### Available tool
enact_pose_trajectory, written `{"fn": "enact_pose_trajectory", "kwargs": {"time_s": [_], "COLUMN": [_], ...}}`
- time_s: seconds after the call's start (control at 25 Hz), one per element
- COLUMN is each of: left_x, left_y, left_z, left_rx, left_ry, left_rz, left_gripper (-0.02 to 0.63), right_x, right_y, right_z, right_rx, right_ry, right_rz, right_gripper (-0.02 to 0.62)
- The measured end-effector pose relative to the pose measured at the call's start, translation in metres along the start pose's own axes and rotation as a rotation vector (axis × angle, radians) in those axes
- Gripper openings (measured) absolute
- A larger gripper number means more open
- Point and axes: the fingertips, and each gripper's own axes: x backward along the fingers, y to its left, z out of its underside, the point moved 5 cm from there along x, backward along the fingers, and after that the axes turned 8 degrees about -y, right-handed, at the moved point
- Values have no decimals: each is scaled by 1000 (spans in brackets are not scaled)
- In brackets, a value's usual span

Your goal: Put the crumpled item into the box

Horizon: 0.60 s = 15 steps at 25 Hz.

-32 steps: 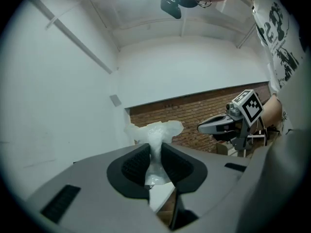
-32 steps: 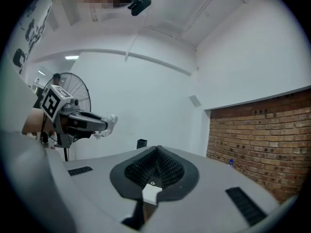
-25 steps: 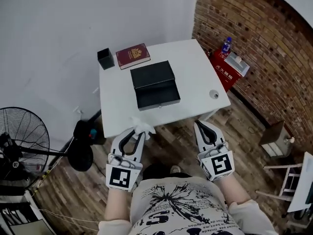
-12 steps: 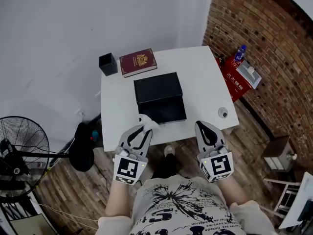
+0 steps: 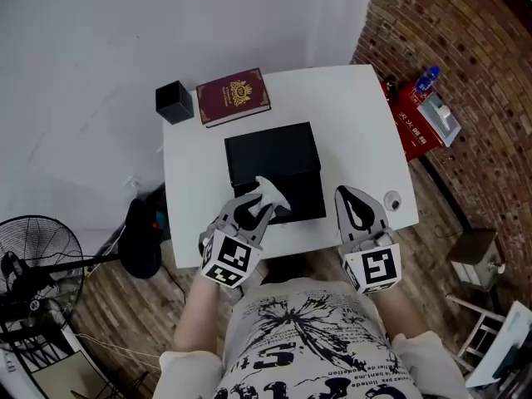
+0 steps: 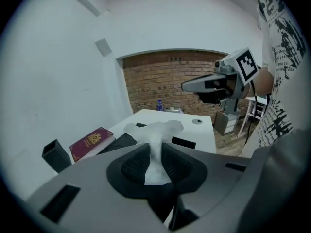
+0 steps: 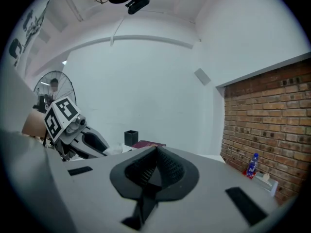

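The left gripper (image 5: 264, 199) is clamped on the crumpled item (image 5: 268, 191), a white wad of paper pinched between its pads with its loose end flaring past the tips, as the left gripper view shows. A second ago this gripper hung off the table's near edge; it has since come forward and tipped downward, so the wad now sits over the near-left part of the black box (image 5: 309, 191), whose body spreads away toward 1 o'clock. That puts the carry close to done, in my judgement: a little more reach and the jaws can let go. At 3 o'clock the right gripper (image 5: 356, 199), jaws together on nothing, has advanced alongside over the white table (image 5: 349, 115). Beyond the box, a red book (image 5: 233, 96) lies at 12 o'clock.
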Motion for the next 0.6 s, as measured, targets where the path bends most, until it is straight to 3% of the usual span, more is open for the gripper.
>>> {"fn": "enact_pose_trajectory", "kwargs": {"time_s": [0.16, 0.4, 0.6], "left_x": [-33, -75, -94], "left_y": [9, 11, 7], "left_z": [16, 53, 77], "left_rx": [-40, -31, -56], "left_ry": [76, 218, 302], "left_rz": [96, 262, 340], "left_gripper": [87, 89, 89], "right_x": [-24, -46, -50], "right_y": [-12, -25, -32], "right_z": [16, 37, 48], "right_rx": [-20, -39, -46], "right_ry": [38, 76, 98], "right_rz": [14, 53, 79], "right_gripper": [15, 15, 15]}}
